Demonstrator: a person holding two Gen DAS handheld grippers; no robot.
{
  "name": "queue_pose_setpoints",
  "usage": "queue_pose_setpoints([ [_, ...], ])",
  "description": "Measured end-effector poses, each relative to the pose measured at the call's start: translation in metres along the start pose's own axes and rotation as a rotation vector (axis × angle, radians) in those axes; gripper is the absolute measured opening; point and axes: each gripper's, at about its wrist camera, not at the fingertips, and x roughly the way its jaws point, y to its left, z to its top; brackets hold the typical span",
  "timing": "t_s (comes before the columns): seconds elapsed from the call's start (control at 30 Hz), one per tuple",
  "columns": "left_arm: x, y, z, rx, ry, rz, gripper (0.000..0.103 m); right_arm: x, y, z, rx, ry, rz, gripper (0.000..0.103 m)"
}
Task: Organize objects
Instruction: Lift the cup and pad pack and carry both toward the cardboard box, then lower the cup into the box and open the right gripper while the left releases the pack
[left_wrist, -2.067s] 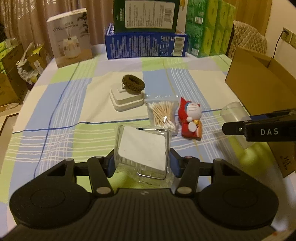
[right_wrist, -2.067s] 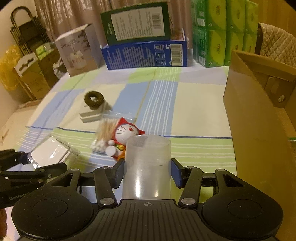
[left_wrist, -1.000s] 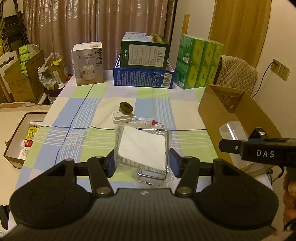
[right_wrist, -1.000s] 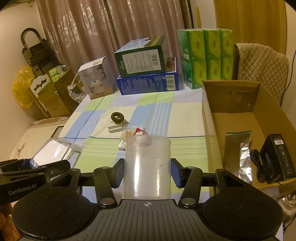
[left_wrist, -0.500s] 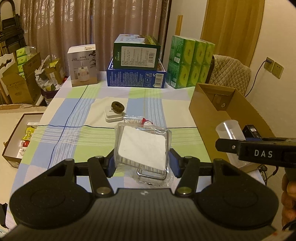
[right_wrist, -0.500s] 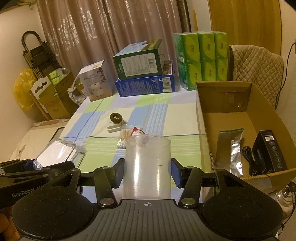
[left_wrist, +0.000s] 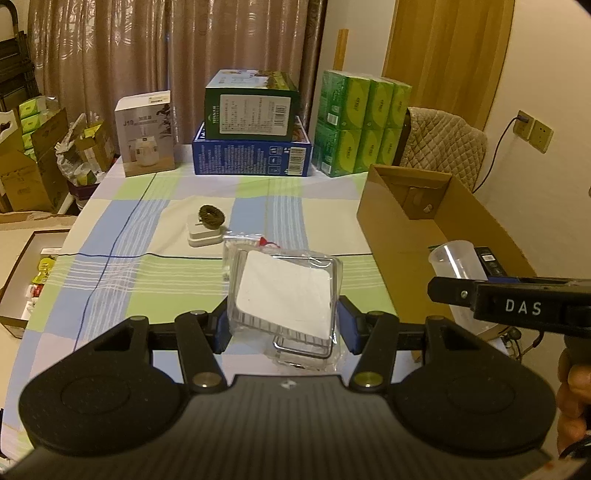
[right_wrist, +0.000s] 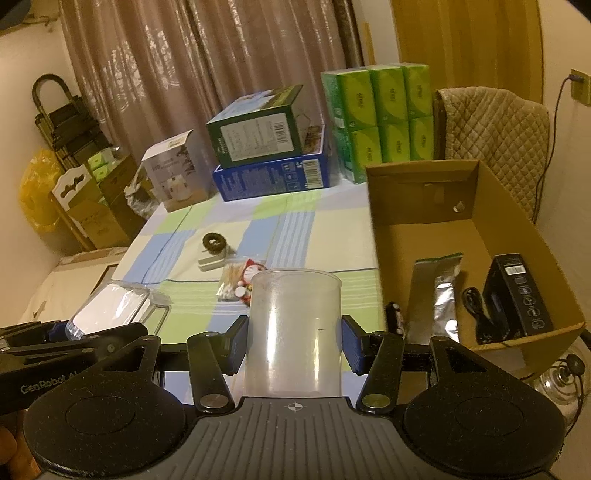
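Observation:
My left gripper (left_wrist: 282, 328) is shut on a clear plastic case (left_wrist: 284, 295) with a white pad inside, held well above the checked table (left_wrist: 147, 280). My right gripper (right_wrist: 293, 345) is shut on a clear plastic cup (right_wrist: 293, 332), held upright above the table's near edge; the cup also shows in the left wrist view (left_wrist: 456, 262). An open cardboard box (right_wrist: 476, 206) stands at the table's right. On the table lie a bag of cotton swabs (right_wrist: 231, 278), a red and white cat figure (right_wrist: 251, 275), and a brown hair tie (left_wrist: 211, 215) on a white block.
The cardboard box holds a silver foil pouch (right_wrist: 441, 295), a black box (right_wrist: 517, 295) and a black cable. Blue, green and white cartons (left_wrist: 251, 125) and green tissue packs (left_wrist: 358, 125) line the table's far edge. A quilted chair (left_wrist: 443, 147) stands behind the box.
Both grippers have lifted and drawn back from the table with the case and the cup still held. The right gripper has swung towards the cardboard box, which now shows its inside.

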Motion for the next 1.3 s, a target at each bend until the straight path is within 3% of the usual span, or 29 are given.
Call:
queue_pose_setpoints([
  [0.8, 0.032, -0.104, 0.028, 0.103, 0.017, -0.133, 0.051, -0.037, -0.104, 0.019, 0.094, -0.054, -0.123, 0.049],
  [1.3, 0.069, -0.166, 0.044, 0.157, 0.044, -0.202, 0.051, -0.038, -0.166, 0.03, 0.149, -0.052, -0.168, 0.049],
])
